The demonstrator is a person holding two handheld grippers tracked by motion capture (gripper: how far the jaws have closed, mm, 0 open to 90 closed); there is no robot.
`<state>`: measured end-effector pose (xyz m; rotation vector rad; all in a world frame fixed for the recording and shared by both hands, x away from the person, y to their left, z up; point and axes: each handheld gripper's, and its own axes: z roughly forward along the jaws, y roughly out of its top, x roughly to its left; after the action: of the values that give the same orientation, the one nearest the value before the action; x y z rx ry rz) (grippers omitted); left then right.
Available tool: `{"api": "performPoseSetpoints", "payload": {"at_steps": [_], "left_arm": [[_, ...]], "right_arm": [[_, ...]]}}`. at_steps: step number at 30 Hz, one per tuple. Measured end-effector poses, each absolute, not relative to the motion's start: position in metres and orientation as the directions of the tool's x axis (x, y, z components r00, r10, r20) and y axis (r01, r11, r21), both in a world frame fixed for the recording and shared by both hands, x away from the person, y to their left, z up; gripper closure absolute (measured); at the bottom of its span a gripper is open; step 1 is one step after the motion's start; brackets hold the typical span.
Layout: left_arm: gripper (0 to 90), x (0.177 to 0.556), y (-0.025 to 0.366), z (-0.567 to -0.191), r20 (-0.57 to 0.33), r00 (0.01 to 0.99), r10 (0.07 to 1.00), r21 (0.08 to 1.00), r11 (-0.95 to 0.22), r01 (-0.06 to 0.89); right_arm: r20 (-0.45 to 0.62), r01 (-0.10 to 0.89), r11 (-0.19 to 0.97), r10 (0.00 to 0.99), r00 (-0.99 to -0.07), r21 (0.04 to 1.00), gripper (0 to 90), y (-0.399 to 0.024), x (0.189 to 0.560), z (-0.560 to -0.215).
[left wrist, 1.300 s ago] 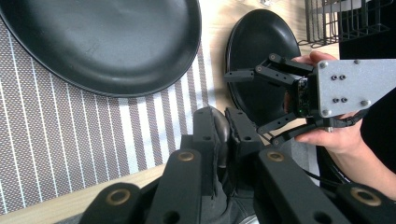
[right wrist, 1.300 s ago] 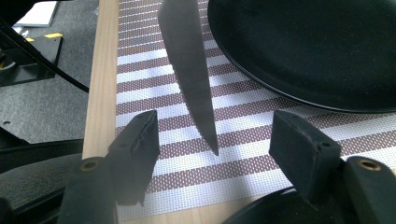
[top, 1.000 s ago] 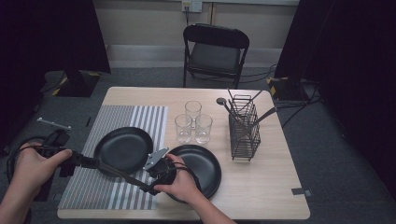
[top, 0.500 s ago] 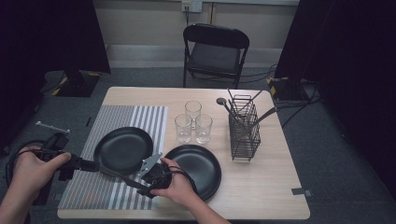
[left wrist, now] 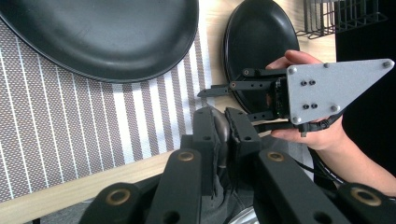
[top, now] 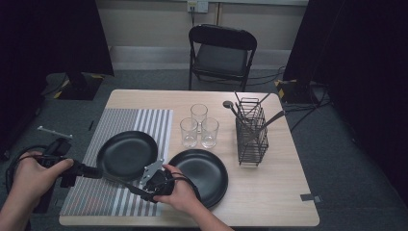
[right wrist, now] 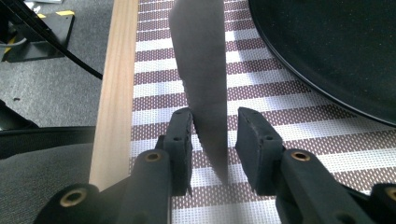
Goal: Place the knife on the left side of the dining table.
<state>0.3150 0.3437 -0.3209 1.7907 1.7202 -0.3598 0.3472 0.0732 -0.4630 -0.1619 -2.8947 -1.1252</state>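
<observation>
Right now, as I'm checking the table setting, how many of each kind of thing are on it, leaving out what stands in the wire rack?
Black plates: 2
Glasses: 3
Knife: 1
Striped placemat: 1
Wire rack: 1
Total: 8

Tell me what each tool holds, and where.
Left tool grips the knife by its handle; right tool has just been closing around the blade, not yet clamped.
</observation>
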Motion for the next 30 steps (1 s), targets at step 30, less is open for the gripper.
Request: {"api": "performPoseSetpoints", "payload": {"at_steps": [30], "left_arm": [[81.8,0.311,0.343,-0.324,-0.565,0.109,0.818,0.215,0.019,0.976]], "right_arm": [[0.086,0.104,0.749,0.064,-0.994,0.654,72.5,0.075,0.339,-0.465]]}}
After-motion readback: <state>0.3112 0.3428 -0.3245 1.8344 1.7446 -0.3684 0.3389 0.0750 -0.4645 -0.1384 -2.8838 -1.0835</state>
